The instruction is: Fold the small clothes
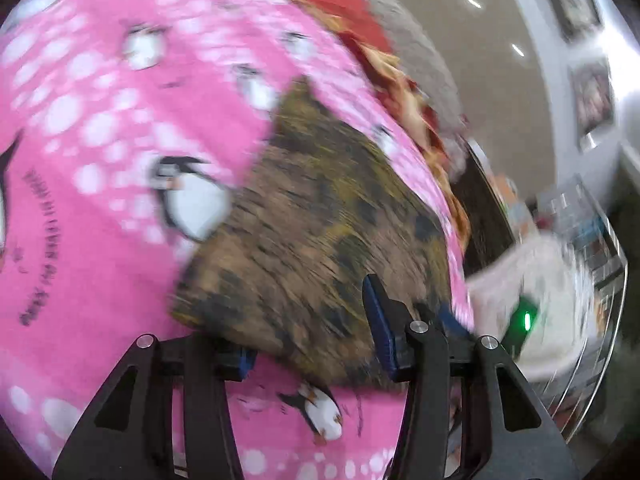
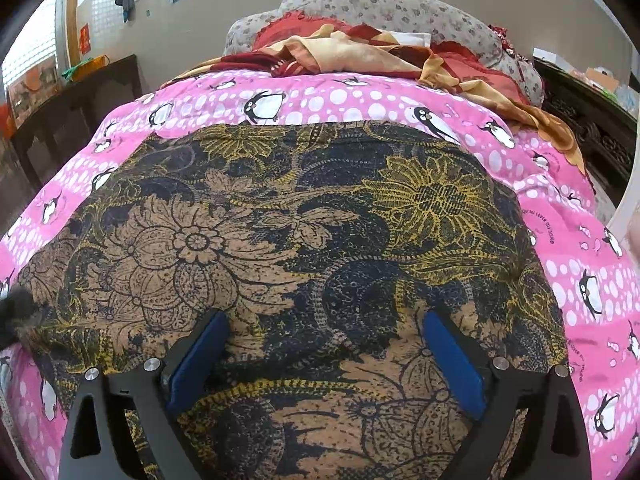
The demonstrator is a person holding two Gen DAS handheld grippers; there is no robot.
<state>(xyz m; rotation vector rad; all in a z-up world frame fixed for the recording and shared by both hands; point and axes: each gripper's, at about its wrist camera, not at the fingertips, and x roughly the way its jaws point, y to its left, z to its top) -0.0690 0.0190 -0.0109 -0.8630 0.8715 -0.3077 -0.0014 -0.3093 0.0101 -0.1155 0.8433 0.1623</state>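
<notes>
A brown, black and yellow floral garment (image 2: 280, 220) lies spread flat on a pink penguin-print blanket (image 2: 340, 100). My right gripper (image 2: 326, 320) hovers over its near part, open wide, blue pads apart and nothing pinched. In the blurred left wrist view, a corner of the same garment (image 1: 312, 208) lies between the jaws of my left gripper (image 1: 308, 320). These stand about half apart. The cloth drapes over the left finger and hides its pad, while the right pad (image 1: 378, 320) shows beside it. In the right wrist view the left gripper is a dark blur (image 2: 16, 308) at the garment's left edge.
A red and yellow bedcover (image 2: 360, 52) and a grey flowered pillow (image 2: 400, 8) lie at the head of the bed. Dark wooden furniture (image 2: 80, 96) stands left, and a carved dark cabinet (image 2: 588, 120) right. A white object with a green light (image 1: 528, 316) lies beside the bed.
</notes>
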